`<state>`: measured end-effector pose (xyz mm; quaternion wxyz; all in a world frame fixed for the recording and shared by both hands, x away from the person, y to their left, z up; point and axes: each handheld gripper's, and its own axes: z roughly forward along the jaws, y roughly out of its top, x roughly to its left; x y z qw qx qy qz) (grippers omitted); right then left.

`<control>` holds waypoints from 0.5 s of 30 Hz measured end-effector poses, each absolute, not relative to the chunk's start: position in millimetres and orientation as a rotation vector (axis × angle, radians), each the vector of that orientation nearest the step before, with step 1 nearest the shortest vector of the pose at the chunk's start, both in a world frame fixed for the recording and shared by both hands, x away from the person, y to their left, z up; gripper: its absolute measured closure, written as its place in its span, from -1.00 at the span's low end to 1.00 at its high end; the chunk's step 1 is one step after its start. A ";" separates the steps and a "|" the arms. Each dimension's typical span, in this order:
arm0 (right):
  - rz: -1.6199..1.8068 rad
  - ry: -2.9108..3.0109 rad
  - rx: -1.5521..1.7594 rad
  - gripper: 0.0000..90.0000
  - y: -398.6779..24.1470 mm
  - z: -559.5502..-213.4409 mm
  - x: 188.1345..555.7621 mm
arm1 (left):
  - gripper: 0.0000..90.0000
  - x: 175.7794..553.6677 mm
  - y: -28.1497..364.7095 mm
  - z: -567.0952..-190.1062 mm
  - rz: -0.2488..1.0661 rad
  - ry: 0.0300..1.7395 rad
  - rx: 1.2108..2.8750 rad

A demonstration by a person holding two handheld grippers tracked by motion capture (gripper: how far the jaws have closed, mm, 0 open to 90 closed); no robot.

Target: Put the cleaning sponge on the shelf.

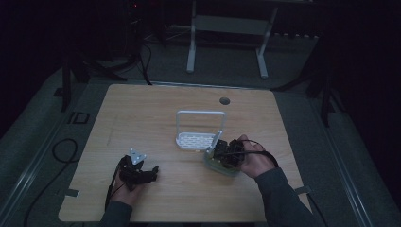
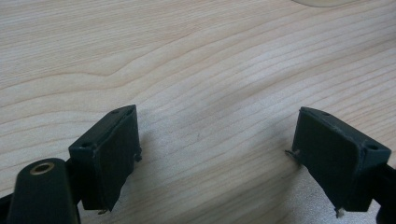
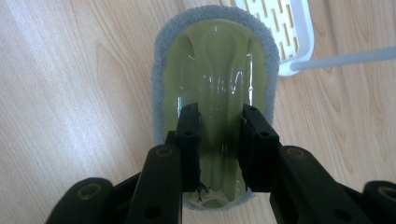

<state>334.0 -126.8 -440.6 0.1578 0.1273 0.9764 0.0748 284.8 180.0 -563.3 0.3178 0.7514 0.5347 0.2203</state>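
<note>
Sponge (image 3: 215,84) perhaps gripped by right hand-held gripper (image 3: 219,149); no legible writing.

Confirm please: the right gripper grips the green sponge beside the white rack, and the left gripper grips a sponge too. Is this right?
Not quite. The left gripper holds nothing: the left gripper view shows its jaws wide apart over bare table. The right gripper does grip the green sponge beside the white rack.

Pale wood tabletop (image 2: 196,60) with wavy darker grain lines. Glossy olive-green scrubber (image 3: 217,79) edged all round by a grey fuzzy pad; white rack (image 3: 285,28) with rows of narrow slots beside it. Matte black on both the left claw (image 2: 217,158) and right claw (image 3: 219,140).
</note>
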 end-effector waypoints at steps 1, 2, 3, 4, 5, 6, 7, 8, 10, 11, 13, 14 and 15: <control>0.215 2.792 0.365 0.59 -125.9 -440.4 334.3 | -0.66 284.8 180.1 -563.3 0.580 1.407 1.977; 0.214 2.791 0.359 0.59 -125.2 -440.5 334.6 | -0.66 284.8 180.1 -563.3 0.580 1.407 1.977; 0.214 2.786 0.350 0.59 -124.5 -440.8 334.9 | -0.66 284.9 180.1 -563.3 0.580 1.406 1.978; 0.211 2.784 0.348 0.59 -123.8 -441.0 335.1 | -0.66 284.9 180.1 -563.3 0.580 1.406 1.978; 0.208 2.784 0.346 0.59 -123.1 -441.2 335.3 | -0.66 284.9 180.1 -563.3 0.580 1.406 1.978; 0.208 2.783 0.334 0.59 -122.4 -441.3 335.8 | -0.66 284.9 180.1 -563.3 0.580 1.405 1.978; 0.209 2.784 0.334 0.59 -121.7 -441.5 336.0 | -0.66 284.9 180.1 -563.3 0.580 1.405 1.978; 0.207 2.784 0.327 0.59 -120.9 -441.7 336.3 | -0.66 284.9 180.0 -563.3 0.580 1.405 1.978; 0.202 2.779 0.310 0.59 -119.1 -441.8 336.8 | -0.66 285.0 180.0 -563.2 0.579 1.404 1.979; 0.199 2.776 0.308 0.59 -118.0 -441.7 336.6 | -0.66 285.0 179.9 -563.2 0.579 1.404 1.979; 0.202 2.772 0.297 0.59 -116.1 -441.3 337.3 | -0.66 285.0 179.7 -563.2 0.578 1.404 1.979; 0.198 2.770 0.292 0.59 -115.0 -441.0 337.4 | -0.66 285.1 179.6 -563.3 0.578 1.404 1.978; 0.199 2.768 0.287 0.59 -114.1 -440.9 337.6 | -0.66 285.1 179.6 -563.3 0.578 1.404 1.978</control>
